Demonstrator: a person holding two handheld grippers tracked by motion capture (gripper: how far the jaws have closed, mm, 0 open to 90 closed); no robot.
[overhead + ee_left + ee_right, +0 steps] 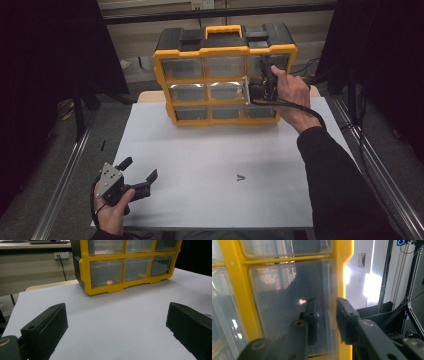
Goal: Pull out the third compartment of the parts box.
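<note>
Now the right gripper (260, 89) is at the far-right middle drawer (294, 305) of the yellow organizer (225, 50), fingers narrowed about its front edge; grip uncertain. Left gripper (137, 175) rests released on the near-left surface (215, 160). Next: pinch firmly, pull straight out.

- The high view looks forward and down from above the person's side, taking in the whole white worktop (210, 150) and the yellow drawer cabinet (225, 75) at its far edge.
- The left gripper view sits low over the worktop (112, 320), facing the cabinet (125, 267) from some way off.
- The right gripper view is turned sideways, very close to a clear drawer (292, 302) at the cabinet's edge.
- All three views share the cabinet front.
</note>
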